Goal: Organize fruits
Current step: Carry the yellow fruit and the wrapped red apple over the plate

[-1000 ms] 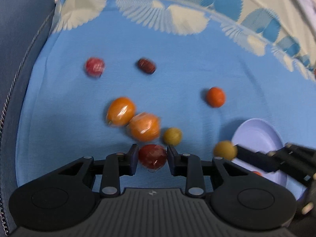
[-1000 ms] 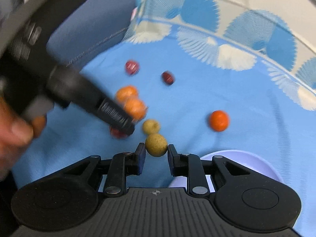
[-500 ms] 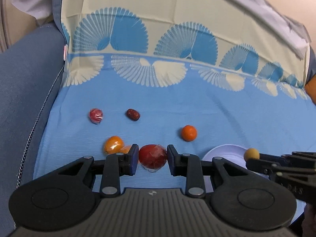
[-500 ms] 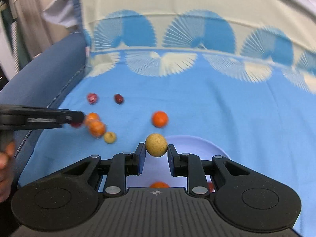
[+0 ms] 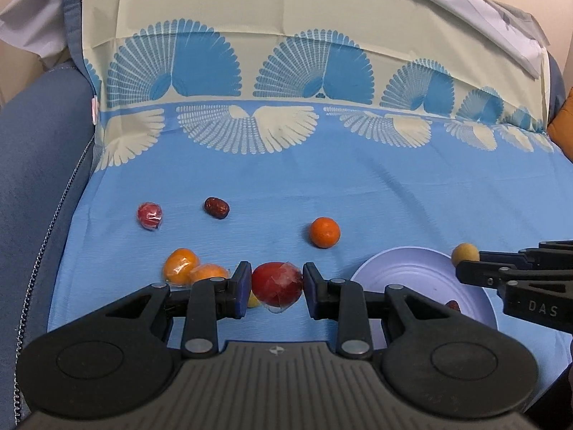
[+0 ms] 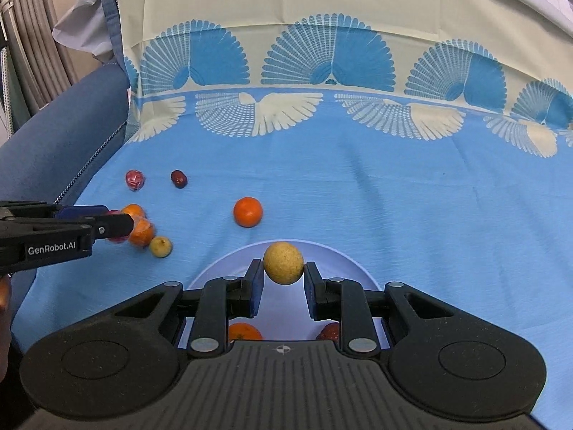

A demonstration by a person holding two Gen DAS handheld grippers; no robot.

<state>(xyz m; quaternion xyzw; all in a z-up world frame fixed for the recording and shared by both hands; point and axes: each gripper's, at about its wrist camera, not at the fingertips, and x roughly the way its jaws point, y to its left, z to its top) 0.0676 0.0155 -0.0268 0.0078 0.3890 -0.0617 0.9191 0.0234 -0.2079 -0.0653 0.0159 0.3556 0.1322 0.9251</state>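
Observation:
My left gripper (image 5: 276,286) is shut on a red wrapped fruit (image 5: 276,284) and holds it above the blue cloth, left of the lavender plate (image 5: 404,272). My right gripper (image 6: 283,276) is shut on a tan round fruit (image 6: 283,262) over the plate (image 6: 343,261), which holds an orange fruit (image 6: 244,331) and a red one (image 6: 329,331). The tan fruit also shows in the left wrist view (image 5: 465,253). On the cloth lie an orange (image 5: 324,232), two wrapped orange fruits (image 5: 180,264), a small yellow fruit (image 6: 160,246), a red wrapped fruit (image 5: 149,215) and a dark date (image 5: 216,208).
The blue cloth (image 5: 358,186) with a fan pattern covers a sofa seat and backrest. A blue sofa arm (image 5: 35,165) rises at the left. An orange cushion (image 5: 564,132) sits at the far right edge.
Both grippers have risen and pulled back from the fruit cluster, each carrying its fruit. The right gripper moved right with the tan fruit and now is over the plate.

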